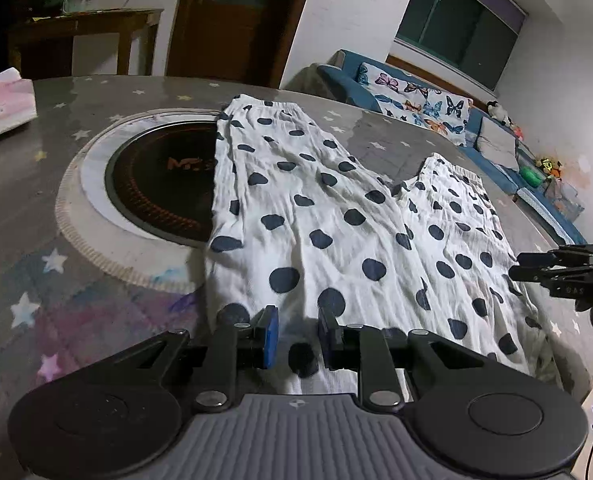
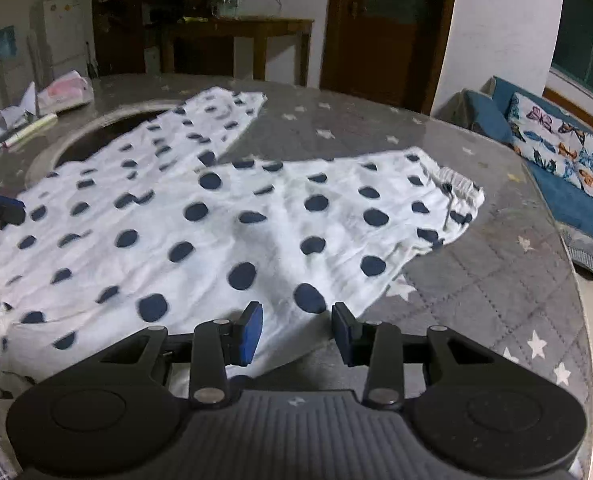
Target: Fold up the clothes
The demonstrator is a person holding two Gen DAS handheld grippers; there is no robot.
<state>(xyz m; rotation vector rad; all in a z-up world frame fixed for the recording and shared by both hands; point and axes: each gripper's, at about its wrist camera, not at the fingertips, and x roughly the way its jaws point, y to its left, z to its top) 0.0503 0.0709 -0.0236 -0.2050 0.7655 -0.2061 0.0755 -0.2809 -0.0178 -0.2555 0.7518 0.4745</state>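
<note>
Flat across the worktop (image 1: pixel 96 288) lie the polka-dot trousers (image 1: pixel 336 220), white with dark blue spots, both legs reaching toward the far edge and one leg overlapping the round black cooker (image 1: pixel 156 184) sunk in the middle. The left gripper (image 1: pixel 298 334) hovers at the waist end near the near edge, its jaws spread a little with cloth beneath them, not pinched. The right gripper (image 2: pixel 297 330) stands at the garment's right border, jaws spread wider, nothing clamped. A tissue pack (image 1: pixel 4 100) sits by the far left edge.
</note>
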